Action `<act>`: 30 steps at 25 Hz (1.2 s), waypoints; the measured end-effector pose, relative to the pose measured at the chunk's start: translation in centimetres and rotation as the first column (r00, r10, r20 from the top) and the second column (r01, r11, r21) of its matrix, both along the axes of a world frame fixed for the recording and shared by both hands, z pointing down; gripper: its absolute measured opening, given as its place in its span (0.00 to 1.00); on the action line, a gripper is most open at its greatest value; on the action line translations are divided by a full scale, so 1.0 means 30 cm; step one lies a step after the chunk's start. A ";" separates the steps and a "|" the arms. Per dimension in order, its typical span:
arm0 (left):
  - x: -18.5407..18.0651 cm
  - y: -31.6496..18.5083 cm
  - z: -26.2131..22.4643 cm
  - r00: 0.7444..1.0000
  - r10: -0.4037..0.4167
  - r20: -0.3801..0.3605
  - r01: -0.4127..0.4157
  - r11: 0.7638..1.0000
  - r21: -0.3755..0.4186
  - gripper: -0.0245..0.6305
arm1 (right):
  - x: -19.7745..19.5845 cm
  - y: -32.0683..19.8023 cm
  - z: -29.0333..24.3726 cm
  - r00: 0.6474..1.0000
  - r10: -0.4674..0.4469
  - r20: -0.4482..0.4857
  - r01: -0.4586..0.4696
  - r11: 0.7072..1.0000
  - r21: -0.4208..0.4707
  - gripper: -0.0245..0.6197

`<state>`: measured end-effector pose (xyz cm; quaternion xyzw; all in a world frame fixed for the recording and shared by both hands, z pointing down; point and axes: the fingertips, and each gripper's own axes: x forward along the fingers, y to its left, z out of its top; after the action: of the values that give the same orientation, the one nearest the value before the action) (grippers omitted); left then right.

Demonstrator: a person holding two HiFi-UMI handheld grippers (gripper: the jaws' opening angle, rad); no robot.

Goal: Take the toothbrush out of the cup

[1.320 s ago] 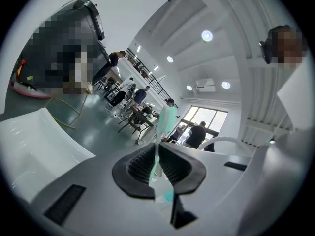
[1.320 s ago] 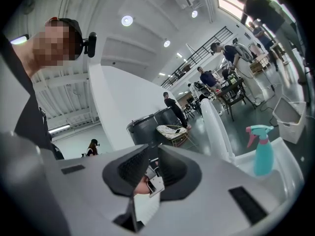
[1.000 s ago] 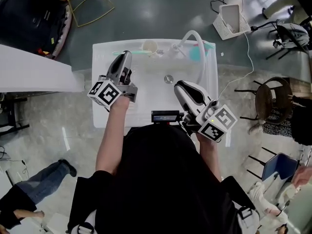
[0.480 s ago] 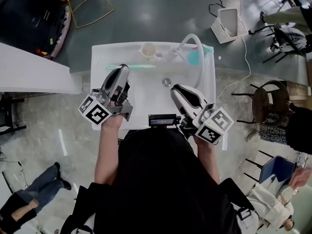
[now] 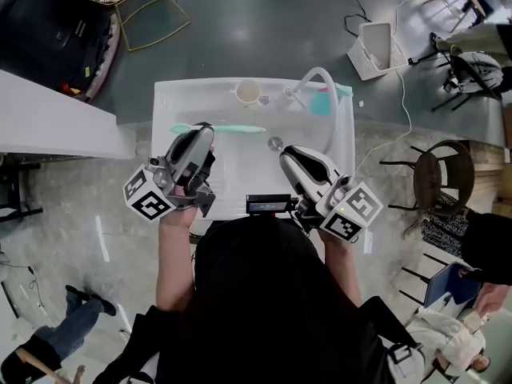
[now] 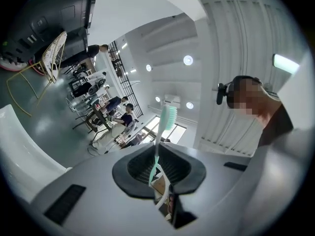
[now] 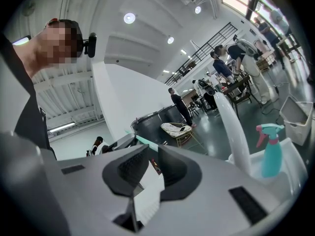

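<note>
A mint-green toothbrush (image 5: 228, 129) lies level across the tips of my left gripper (image 5: 204, 130), over the white sink (image 5: 240, 174). In the left gripper view the jaws of that gripper (image 6: 158, 173) are shut on the toothbrush's (image 6: 156, 156) handle, and the bristle head points up. The cream cup (image 5: 248, 93) stands upright at the sink's far rim, apart from the brush. My right gripper (image 5: 286, 152) hovers over the sink's right half. Its jaws (image 7: 147, 171) stand a little apart with nothing between them.
A white arched faucet (image 5: 316, 74) and a teal spray bottle (image 5: 322, 101) stand at the sink's far right corner; both also show in the right gripper view, faucet (image 7: 234, 132) and bottle (image 7: 269, 149). A drain (image 5: 275, 143) sits mid-basin. A white counter (image 5: 56, 122) lies left.
My left gripper has drawn back from the cup toward me and risen, with the toothbrush in it. The right gripper has stayed put.
</note>
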<state>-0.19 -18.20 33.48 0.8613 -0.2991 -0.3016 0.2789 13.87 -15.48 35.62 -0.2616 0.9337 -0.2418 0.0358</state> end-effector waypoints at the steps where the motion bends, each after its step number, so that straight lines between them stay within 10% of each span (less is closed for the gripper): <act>1: -0.002 0.002 -0.008 1.000 0.008 -0.004 -0.008 1.000 0.006 0.09 | -0.001 -0.002 0.000 1.000 0.001 -0.001 -0.001 1.000 0.001 0.11; 30: 0.130 0.151 -0.110 0.913 0.406 -0.034 -0.400 0.908 0.125 0.09 | -0.096 0.112 -0.046 0.958 -0.242 0.154 0.246 0.969 -0.003 0.24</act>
<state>3.70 -13.68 30.17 0.9098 -0.0886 -0.2797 0.2936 11.00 -12.13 34.25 -0.1257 0.9507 -0.2737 0.0741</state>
